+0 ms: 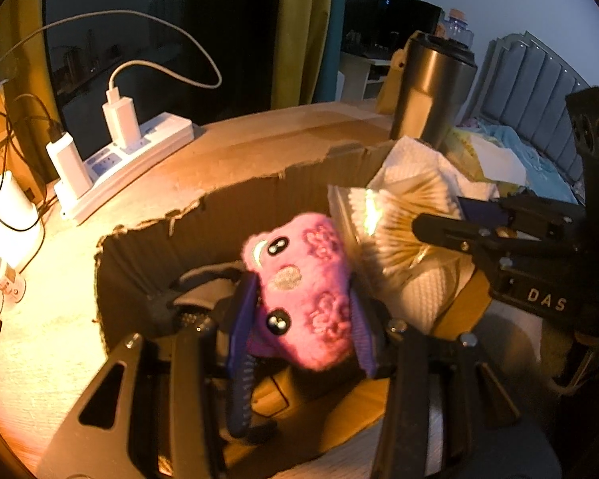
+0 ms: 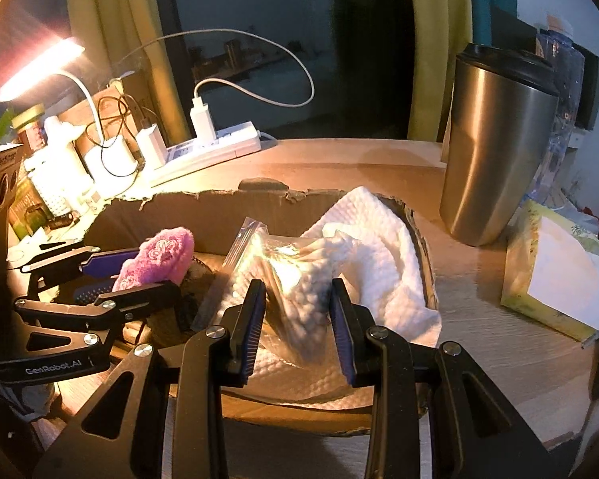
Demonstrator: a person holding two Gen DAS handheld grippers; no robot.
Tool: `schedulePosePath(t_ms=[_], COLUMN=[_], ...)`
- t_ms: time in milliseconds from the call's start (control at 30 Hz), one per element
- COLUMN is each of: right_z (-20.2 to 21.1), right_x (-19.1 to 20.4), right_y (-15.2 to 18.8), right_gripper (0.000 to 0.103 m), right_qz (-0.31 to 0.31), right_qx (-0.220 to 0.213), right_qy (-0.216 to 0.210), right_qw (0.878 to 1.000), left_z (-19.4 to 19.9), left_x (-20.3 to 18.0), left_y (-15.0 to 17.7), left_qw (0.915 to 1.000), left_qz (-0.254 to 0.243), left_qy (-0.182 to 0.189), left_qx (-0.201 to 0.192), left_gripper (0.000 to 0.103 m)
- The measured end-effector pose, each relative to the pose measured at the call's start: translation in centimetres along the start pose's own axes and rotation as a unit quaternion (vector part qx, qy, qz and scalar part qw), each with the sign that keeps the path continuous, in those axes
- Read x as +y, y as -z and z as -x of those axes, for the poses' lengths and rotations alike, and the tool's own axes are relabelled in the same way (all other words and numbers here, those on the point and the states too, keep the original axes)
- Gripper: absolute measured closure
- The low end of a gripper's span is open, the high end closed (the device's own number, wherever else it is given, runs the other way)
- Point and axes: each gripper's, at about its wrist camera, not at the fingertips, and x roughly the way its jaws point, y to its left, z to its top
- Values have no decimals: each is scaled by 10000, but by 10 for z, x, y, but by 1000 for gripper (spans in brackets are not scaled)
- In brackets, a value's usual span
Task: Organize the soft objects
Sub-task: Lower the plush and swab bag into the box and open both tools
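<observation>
A pink plush toy (image 1: 315, 263) with black bead eyes hangs over the left half of a torn cardboard box (image 1: 235, 195). My left gripper (image 1: 302, 285) is shut on it, purple pads pressing both its sides. In the right wrist view the plush toy (image 2: 163, 255) sticks out of the left gripper (image 2: 147, 271). My right gripper (image 2: 297, 285) is shut on a clear bag of cotton swabs (image 2: 283, 267), held above a white paper towel (image 2: 371, 223) that lines the box (image 2: 219, 207). From the left wrist, the bag (image 1: 395, 215) shows at the right gripper (image 1: 447, 215). A dark cloth (image 1: 203, 283) lies under the plush.
A steel tumbler (image 2: 495, 151) stands just behind the box's right corner. A tissue pack (image 2: 551, 279) lies to the right. A white power strip (image 2: 211, 147) with chargers and cables sits at the back left beside a lit lamp (image 2: 40, 64) and small bottles.
</observation>
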Motion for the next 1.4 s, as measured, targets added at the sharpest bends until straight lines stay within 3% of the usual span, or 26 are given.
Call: schedulePosePath(t_ms=[400, 533, 833, 900, 1400], right_z=[-3, -2, 7, 10, 39], right_x=[3, 6, 8, 9, 26], right_y=[-2, -3, -3, -3, -1], right_gripper=[63, 48, 39, 38, 38], right_qz=[-39, -29, -36, -36, 25], right_qx=[184, 219, 173, 150, -19], right_qy=[172, 143, 153, 151, 222], right_qw=[9997, 9997, 9997, 9998, 9997], left_z=[3, 6, 18, 21, 56], left_x=[4, 4, 2, 1, 1], left_y=[-1, -1, 0, 0, 7], left_qw=[9999, 9999, 9998, 9998, 9988], left_qz=[59, 62, 59, 65, 125], left_qy=[-85, -96, -96, -97, -120], left_qx=[-7, -33, -162, -187, -452], left_gripper=[52, 51, 47, 30, 30])
